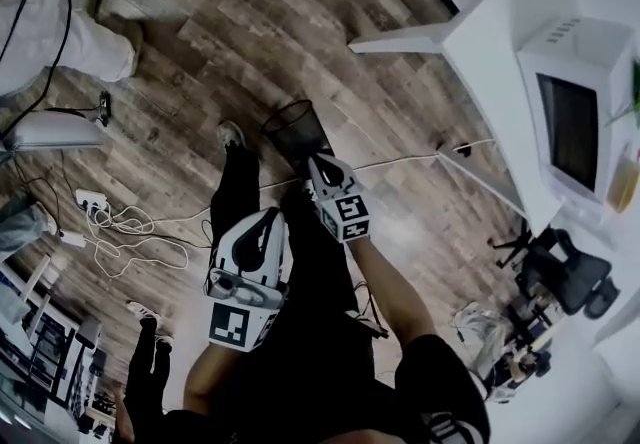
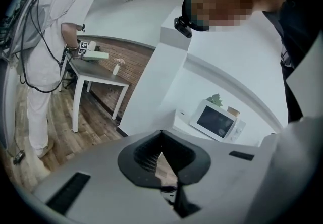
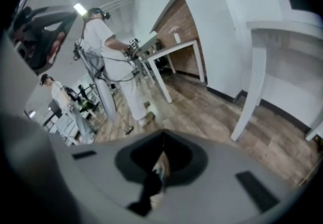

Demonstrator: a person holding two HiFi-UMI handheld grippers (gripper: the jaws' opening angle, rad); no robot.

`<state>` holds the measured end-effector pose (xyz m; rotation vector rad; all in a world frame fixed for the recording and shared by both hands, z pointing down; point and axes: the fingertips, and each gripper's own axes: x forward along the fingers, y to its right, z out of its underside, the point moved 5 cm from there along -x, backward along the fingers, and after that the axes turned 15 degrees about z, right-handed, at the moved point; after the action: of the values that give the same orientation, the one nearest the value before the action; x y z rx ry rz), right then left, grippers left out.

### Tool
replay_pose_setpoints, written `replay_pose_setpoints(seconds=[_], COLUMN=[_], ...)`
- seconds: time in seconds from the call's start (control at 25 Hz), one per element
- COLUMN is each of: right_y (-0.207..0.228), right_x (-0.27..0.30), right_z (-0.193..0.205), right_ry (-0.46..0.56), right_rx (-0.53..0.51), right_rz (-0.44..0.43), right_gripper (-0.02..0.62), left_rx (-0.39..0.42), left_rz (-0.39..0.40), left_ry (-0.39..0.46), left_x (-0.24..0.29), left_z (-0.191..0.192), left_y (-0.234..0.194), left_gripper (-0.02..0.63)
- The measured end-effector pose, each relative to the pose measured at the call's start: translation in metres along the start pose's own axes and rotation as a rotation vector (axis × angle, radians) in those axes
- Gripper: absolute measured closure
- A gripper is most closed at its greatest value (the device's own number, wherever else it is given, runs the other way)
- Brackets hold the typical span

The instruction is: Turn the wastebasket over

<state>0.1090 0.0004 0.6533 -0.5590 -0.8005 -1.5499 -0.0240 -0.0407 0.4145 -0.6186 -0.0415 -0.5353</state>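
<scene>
A black mesh wastebasket [image 1: 295, 128] stands upright on the wooden floor, its open mouth facing up, just ahead of the person's feet. My right gripper [image 1: 316, 168] hangs close over the basket's near rim, jaws shut and empty. My left gripper [image 1: 264, 222] is lower in the head view, beside the person's dark trouser leg, and apart from the basket. Its jaws also meet at the tips with nothing between them. The left gripper view shows its closed jaws [image 2: 161, 133]; the right gripper view shows the same [image 3: 162, 133]. Neither of these two views shows the basket.
A white desk [image 1: 480, 52] with a microwave [image 1: 572, 127] runs along the right. A power strip with loose cables [image 1: 115, 224] lies on the floor at left. An office chair [image 1: 565, 272] stands at right. A person in white [image 3: 113, 61] works at a small table [image 3: 169, 51].
</scene>
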Motion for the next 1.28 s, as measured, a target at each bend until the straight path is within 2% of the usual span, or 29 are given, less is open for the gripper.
replay_pose_setpoints(seconds=[0.2,0.52,0.6,0.68,0.76,0.84,1.0,1.28], right_y=[0.000,0.021,0.027,0.031,0.033,0.034,0.034,0.024], right_x=[0.063,0.154,0.174,0.192,0.212,0.230,0.253,0.278], right_z=[0.043,0.125,0.143,0.160,0.177,0.191,0.211,0.231], right_ry=[-0.062,-0.216,-0.252,-0.290,-0.329,-0.362,-0.371,-0.418], right_rx=[-0.075,-0.174,-0.213,-0.290,-0.386,-0.462,-0.643,-0.973], right_rz=[-0.029,-0.085,-0.096,-0.113,-0.147,-0.181,-0.225,-0.353], right_gripper=[0.561,0.560,0.560,0.545,0.492,0.473,0.462,0.433], left_rx=[-0.008,-0.027,-0.026,-0.026,-0.036,-0.048,-0.097,-0.098], left_rz=[-0.019,-0.019,-0.015,-0.006,-0.001,-0.001,-0.028,-0.029], left_ry=[0.023,0.033,0.061,0.072,0.068,0.079,0.035,0.041], left_x=[0.007,0.022,0.028,0.032,0.035,0.037,0.034,0.037], left_z=[0.021,0.068,0.074,0.082,0.094,0.104,0.126,0.138], left_y=[-0.037,-0.076,-0.083,-0.089,-0.097,-0.107,-0.123,-0.139], left_gripper=[0.571,0.571,0.571,0.571,0.571,0.571,0.571,0.571])
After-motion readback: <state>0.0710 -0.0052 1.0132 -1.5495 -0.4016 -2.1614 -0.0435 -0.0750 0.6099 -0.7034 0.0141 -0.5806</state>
